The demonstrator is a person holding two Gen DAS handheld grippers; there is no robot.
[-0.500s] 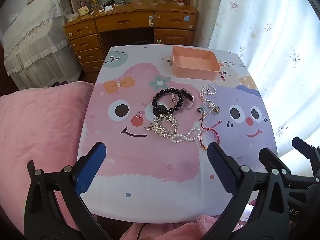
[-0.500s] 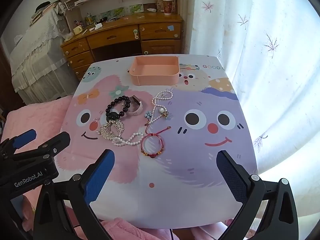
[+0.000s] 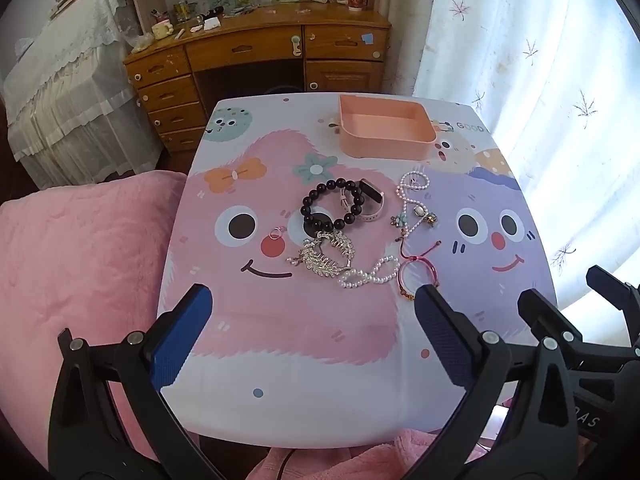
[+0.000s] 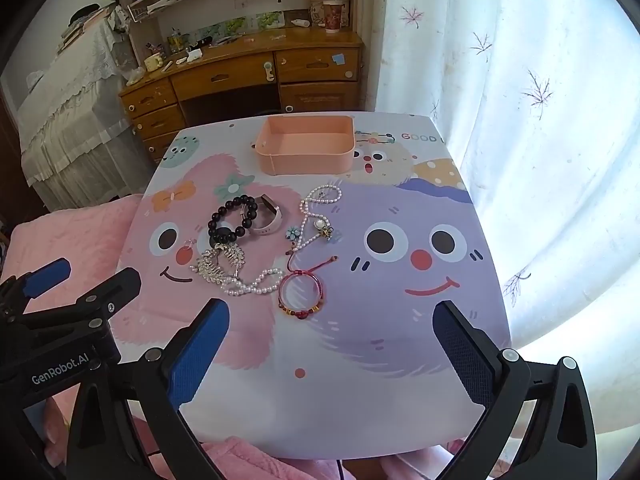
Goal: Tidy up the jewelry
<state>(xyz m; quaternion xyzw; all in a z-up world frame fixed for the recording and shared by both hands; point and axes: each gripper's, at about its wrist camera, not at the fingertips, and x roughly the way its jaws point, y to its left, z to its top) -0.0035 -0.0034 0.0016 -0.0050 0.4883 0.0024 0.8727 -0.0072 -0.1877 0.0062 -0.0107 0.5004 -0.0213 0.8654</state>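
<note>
Right wrist view: right gripper was seen spread wide, empty; red cord bracelet, just ahead, was judged light, limp, best pinched across its band.

Bare tabletop lies open at 6 o'clock; the jewelry cluster crowds the centre, the pink tray blocks 12 o'clock, curtain at 3
</note>
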